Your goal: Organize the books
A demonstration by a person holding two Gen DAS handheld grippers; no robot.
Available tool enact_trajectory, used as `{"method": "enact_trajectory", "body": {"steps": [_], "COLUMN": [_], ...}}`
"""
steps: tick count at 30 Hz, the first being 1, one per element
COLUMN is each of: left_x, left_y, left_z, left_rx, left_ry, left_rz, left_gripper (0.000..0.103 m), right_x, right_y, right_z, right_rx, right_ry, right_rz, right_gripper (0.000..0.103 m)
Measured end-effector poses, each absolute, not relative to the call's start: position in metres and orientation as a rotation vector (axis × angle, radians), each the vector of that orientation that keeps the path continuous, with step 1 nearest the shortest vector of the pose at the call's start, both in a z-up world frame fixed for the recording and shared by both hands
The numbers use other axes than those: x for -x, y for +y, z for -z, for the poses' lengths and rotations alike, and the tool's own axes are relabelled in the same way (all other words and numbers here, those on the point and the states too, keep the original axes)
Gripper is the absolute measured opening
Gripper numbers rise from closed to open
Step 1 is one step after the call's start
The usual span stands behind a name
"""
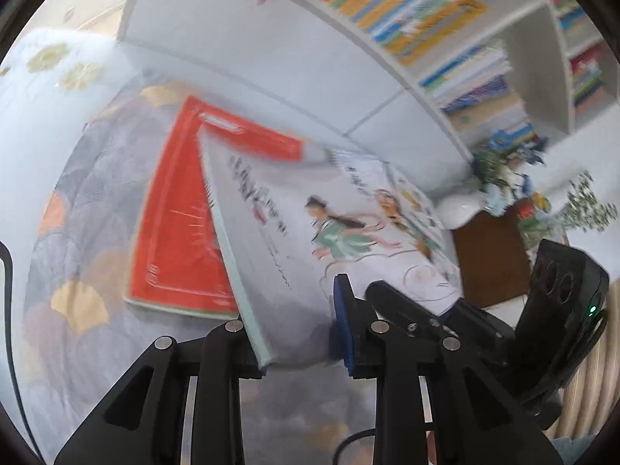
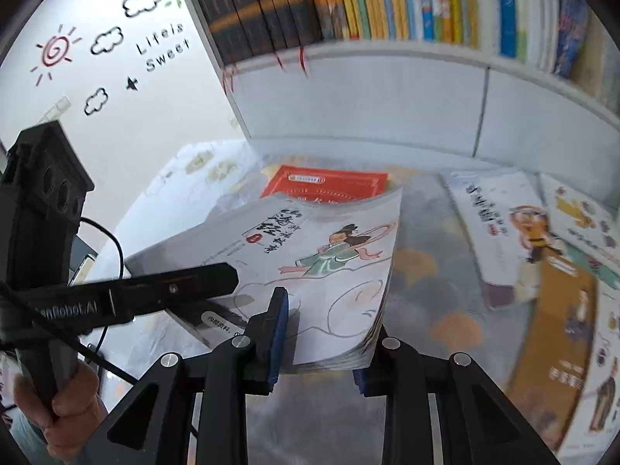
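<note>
Both tongs grip the same white picture book (image 2: 310, 267), the one with a green-robed figure drawn on its cover, and hold it lifted and tilted above a grey bedcover (image 1: 77, 240) printed with orange and yellow fan shapes. The right tongs (image 2: 321, 352) are nearly closed on the book's page edge, one blue pad (image 2: 279, 333) lying on the cover and the other under the fanned pages. The left tongs (image 1: 306, 345) are likewise closed narrowly on the book's spine edge, with a blue pad (image 1: 344, 329) pressed on the cover; in the right wrist view its black finger reaches in from the left across the cover, and a hand (image 2: 66, 407) grips its handle at the lower left.

Just beyond the held book, partly under it, a red book (image 1: 178, 232) lies flat on the bedcover. To the right of the right tongs lie more picture books, a white one with an orange figure (image 2: 500, 232) nearest and a brown-covered one (image 2: 558, 341) beside it.

Farther off stands a white bookcase (image 2: 368, 89) whose shelf is packed with upright books: dark volumes (image 2: 255, 11) on the left and bright yellow and blue spines (image 2: 418, 0) to their right. Beyond the left tongs, to the right, blurred flowers (image 1: 503, 170) stand on a brown surface.
</note>
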State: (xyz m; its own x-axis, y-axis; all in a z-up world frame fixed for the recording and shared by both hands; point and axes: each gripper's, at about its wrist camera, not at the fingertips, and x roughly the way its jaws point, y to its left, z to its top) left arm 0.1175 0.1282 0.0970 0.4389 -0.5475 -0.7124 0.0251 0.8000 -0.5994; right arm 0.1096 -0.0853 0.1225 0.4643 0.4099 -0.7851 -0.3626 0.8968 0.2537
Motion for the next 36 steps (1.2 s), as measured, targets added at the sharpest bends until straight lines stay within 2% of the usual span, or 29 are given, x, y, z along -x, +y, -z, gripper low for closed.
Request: {"method": "enact_trajectory", "body": {"steps": [7, 13, 18, 21, 26, 27, 28, 31, 36], "left_x": [-0.135, -0.135, -0.122, -0.113, -0.107, -0.106, -0.104, -0.097, -0.095], "left_y": [0.16, 0.185, 0.191, 0.178, 0.107, 0.093, 0.074, 0.01, -0.096], "left_z": [-0.064, -0.044, -0.057, -0.068, -0.084, -0.085, -0.085, -0.08, -0.074], "left_rx": [0.621, 0.681, 0.616, 0.544, 0.344, 0.332, 0.318, 0.266, 0.222], "left_ry": [1.088, 1.104, 1.059, 1.063, 1.137, 1.149, 1.165, 1.205, 1.27], "left_rz": [0.279, 0.187, 0.103, 0.119, 0.281, 0.317, 0.366, 0.508, 0.747], "left_gripper": [0.031, 0.031, 0.032, 0.034, 0.04, 0.041, 0.042, 0.052, 0.053], "right_x": [-0.145, -0.153, -0.163, -0.157, -0.121, -0.108, -0.099, -0.061, -0.011], "right_y": [-0.07, -0.057, -0.051, -0.054, -0.09, -0.107, -0.12, -0.172, -0.289], "right_z": [-0.087, -0.063, -0.051, -0.048, -0.05, -0.048, -0.045, -0.041, -0.043], "right_rx": [-0.084, -0.081, -0.149, -0.175, -0.169, -0.173, -0.176, -0.227, -0.349], "right_ry": [1.075, 1.135, 1.177, 1.211, 1.238, 1.255, 1.27, 1.312, 1.296], "right_rz": [-0.463, -0.46, -0.479, -0.528, -0.554, -0.542, -0.528, -0.483, -0.226], "right_gripper": [0.028, 0.028, 0.028, 0.033, 0.04, 0.048, 0.053, 0.053, 0.053]}}
